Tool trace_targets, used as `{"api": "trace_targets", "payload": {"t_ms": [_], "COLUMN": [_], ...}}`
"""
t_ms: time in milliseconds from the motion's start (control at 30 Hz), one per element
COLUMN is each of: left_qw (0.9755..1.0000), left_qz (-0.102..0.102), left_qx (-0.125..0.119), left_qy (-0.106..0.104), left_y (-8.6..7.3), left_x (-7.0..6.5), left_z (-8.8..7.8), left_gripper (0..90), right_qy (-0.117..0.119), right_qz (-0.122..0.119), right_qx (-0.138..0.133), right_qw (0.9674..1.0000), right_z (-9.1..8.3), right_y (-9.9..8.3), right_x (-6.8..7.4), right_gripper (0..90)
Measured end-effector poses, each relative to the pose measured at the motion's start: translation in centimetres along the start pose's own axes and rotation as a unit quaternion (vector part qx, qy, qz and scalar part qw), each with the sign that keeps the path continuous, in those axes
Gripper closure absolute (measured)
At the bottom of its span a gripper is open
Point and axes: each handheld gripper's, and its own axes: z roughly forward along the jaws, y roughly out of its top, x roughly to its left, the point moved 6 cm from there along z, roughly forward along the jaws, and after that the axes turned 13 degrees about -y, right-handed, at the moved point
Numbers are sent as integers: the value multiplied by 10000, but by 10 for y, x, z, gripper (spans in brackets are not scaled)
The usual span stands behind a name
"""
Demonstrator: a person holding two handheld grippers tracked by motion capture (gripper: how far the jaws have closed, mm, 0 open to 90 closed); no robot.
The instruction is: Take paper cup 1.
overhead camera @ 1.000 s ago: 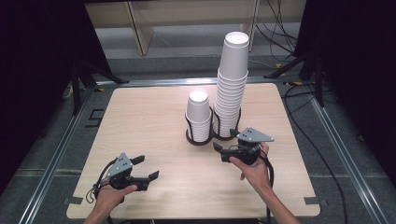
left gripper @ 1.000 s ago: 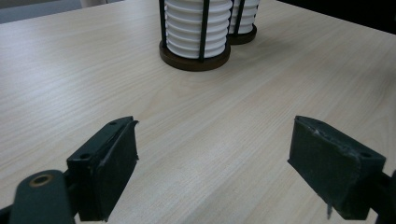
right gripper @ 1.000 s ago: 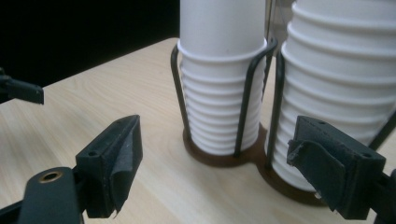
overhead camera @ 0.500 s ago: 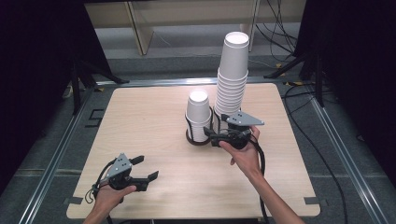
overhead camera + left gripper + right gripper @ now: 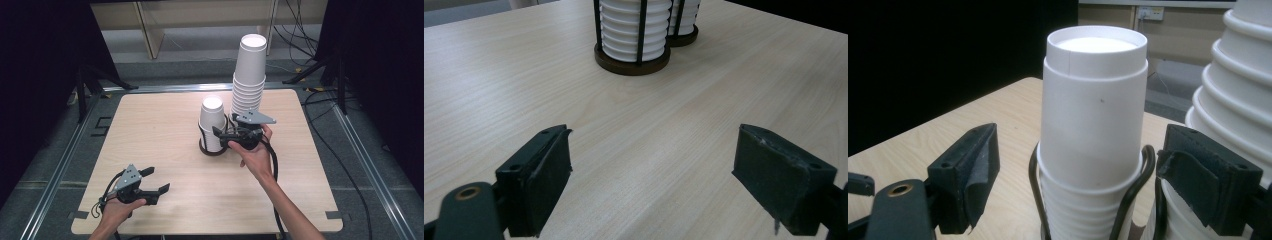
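Observation:
A short stack of white paper cups (image 5: pixel 212 117) stands in a black wire holder (image 5: pixel 207 149) at the table's middle. Just right of it rises a much taller stack (image 5: pixel 249 75). My right gripper (image 5: pixel 222 138) is lifted and points left at the short stack; it is open. In the right gripper view the short stack (image 5: pixel 1093 110) stands just ahead between the spread pads (image 5: pixel 975 175), untouched, with the tall stack (image 5: pixel 1238 100) at the right. My left gripper (image 5: pixel 157 180) rests near the front left edge, open and empty. The left gripper view has both holders (image 5: pixel 631 60) far ahead of the gripper (image 5: pixel 651 175).
The light wooden table (image 5: pixel 150 125) has bare surface left of and in front of the holders. Metal floor rails (image 5: pixel 60 160) run along both sides. Black stand legs (image 5: pixel 82 85), cables (image 5: pixel 310 95) and a wooden shelf (image 5: pixel 150 30) lie beyond the far edge.
My right gripper has risen and moved away from the person and leftward, up to the short cup stack. The left gripper has stayed where it was.

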Motion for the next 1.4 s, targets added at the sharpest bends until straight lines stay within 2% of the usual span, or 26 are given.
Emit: {"api": "trace_targets", "payload": {"t_ms": [100,167,200,233,267,400,433,467,500,533,567,600,700,767,800,833,867,933,967,1033,1067,1200,1233,1333,1400], "left_qw": [10000,10000,10000,10000,10000,10000,10000,10000,10000,10000,10000,10000,10000,10000,10000,10000,10000,10000,10000,10000,10000,10000,10000,10000,10000], "left_qz": [8,7,6,15,9,14,16,8,8,14,14,24,32,21,31,22,23,30,22,40,28,-5,27,-3,30], "left_qx": [-17,-29,50,0,-4,34,-27,-44,-44,18,-62,-57,-24,-23,-30,-12,-15,-55,-64,-21,-49,-50,-38,-57,-32], "left_qy": [-4,-21,15,-17,-20,17,-23,-17,-17,5,-32,-39,15,-44,-47,-40,-40,-32,-54,-51,-38,-36,-49,-54,-43], "left_y": [0,0,-1,0,0,0,0,0,0,0,1,1,1,1,1,1,0,1,1,1,1,1,0,1,1], "left_x": [0,0,-1,-1,-1,0,0,-1,-1,-1,-1,-1,-1,-2,-1,-2,-2,-2,-2,-2,-2,-3,-2,-3,-2], "left_z": [0,1,-1,0,0,-1,0,0,0,-2,0,0,-1,-1,-1,-1,-1,-1,-1,-1,0,-1,0,-1,-1], "left_gripper": [150,149,150,149,150,150,150,150,149,149,150,149,150,150,149,149,149,149,149,150,149,150,149,150,150], "right_qy": [-131,-247,-261,-378,-342,-485,-550,-503,-568,-597,-621,-621,-632,-693,-767,-734,-825,-855,-974,-1066,-1069,-1141,-1223,-1270,-1342], "right_qz": [-98,-84,-66,-145,-63,-114,-138,-52,-90,-15,-35,85,114,95,98,111,86,79,75,48,121,103,148,78,87], "right_qx": [-86,16,-6,-2,40,116,192,158,206,288,258,306,265,320,293,234,312,235,235,262,304,313,334,291,359], "right_qw": [9998,9997,9996,9992,9994,9987,9982,9986,9981,9978,9977,9976,9976,9970,9966,9970,9961,9960,9949,9939,9937,9929,9918,9914,9903], "right_z": [6,9,12,13,16,25,25,28,30,32,34,35,41,41,44,46,46,48,51,54,56,59,61,64,65], "right_y": [6,9,11,13,15,18,18,19,19,18,18,17,17,17,18,18,18,19,19,19,18,18,17,18,17], "right_x": [1,2,3,3,6,10,10,11,11,12,11,12,14,14,15,16,15,15,15,15,16,16,15,17,17], "right_gripper": [167,167,167,167,167,167,167,169,169,167,167,167,161,159,155,157,158,159,160,153,154,159,178,161,173]}}
